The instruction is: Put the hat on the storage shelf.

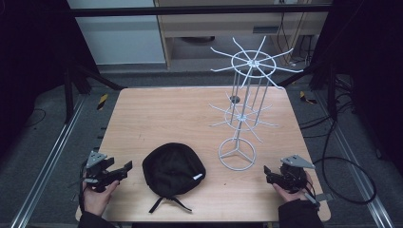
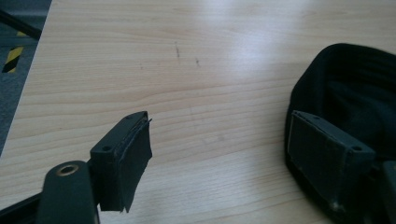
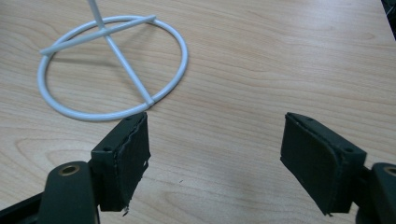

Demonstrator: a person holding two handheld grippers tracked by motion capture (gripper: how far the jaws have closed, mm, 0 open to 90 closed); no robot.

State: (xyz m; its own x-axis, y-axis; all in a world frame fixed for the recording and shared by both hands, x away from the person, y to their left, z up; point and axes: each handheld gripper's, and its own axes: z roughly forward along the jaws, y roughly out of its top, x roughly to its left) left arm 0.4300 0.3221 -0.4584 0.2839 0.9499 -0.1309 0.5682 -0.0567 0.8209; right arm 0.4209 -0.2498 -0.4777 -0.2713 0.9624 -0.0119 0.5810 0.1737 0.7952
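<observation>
A black cap (image 1: 173, 170) lies upside down on the wooden table (image 1: 161, 118), near the front middle, its strap trailing toward the front edge. A white wire display rack (image 1: 244, 102) with two tiers of radiating hooks stands to its right on a ring base (image 1: 236, 153). My left gripper (image 1: 124, 169) rests low at the front left, open, pointing at the cap; in the left gripper view (image 2: 219, 154) the cap (image 2: 355, 88) lies just past the right jaw. My right gripper (image 1: 267, 172) is open at the front right, and the ring base (image 3: 112, 70) lies ahead of its empty jaws (image 3: 215, 158).
Metal rails (image 1: 47, 161) run along the floor on both sides of the table, and black cables (image 1: 347, 161) loop on the floor at the right. A pale cabinet (image 1: 228, 28) stands behind the table. Bare wood spreads across the table's left and back.
</observation>
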